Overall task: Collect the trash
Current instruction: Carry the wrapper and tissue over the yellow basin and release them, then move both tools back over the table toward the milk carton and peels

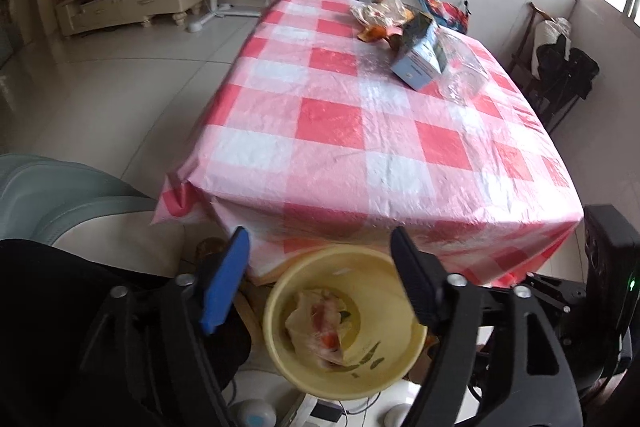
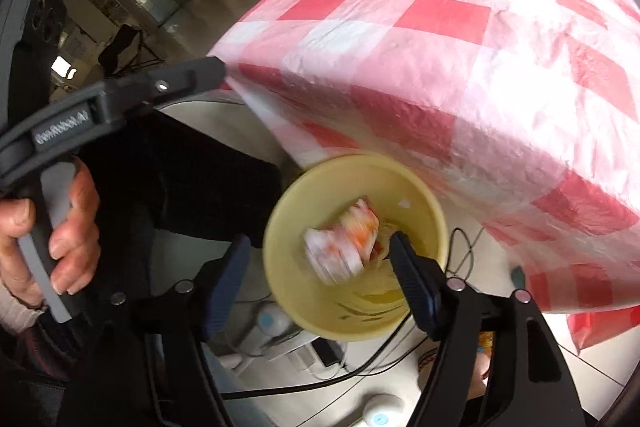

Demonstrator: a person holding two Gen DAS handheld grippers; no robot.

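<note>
A table point(image 1: 360, 131) under a pink and white checked plastic cloth fills the room ahead of both grippers, its near edge hanging just beyond their fingertips. Down on the floor against that edge sits a pale yellow bin point(image 1: 280, 359), directly below and between the fingers of the left gripper point(image 1: 320, 279), whose jaws stand wide apart with nothing in them. Inside the bin lies a crumpled wrapper point(image 1: 320, 327), whitish with red and orange patches.

The right gripper point(image 2: 320, 255) hangs over the same bin point(image 2: 288, 291) from the other side, its jaws also spread and empty. Between them, nearer the right-hand finger and over the bin's mouth, is a blurred white and orange packet point(image 2: 344, 243); whether it is falling or already resting I cannot tell. To the left of this gripper a hand point(image 2: 52, 227) clasps the grey handle of the other one.

Far ahead on the tabletop, well beyond the left gripper and off to its right, lie a light blue carton point(image 1: 420, 59), a clear plastic bag point(image 1: 464, 75) touching it, and crumpled wrappers point(image 1: 380, 15) behind.
</note>
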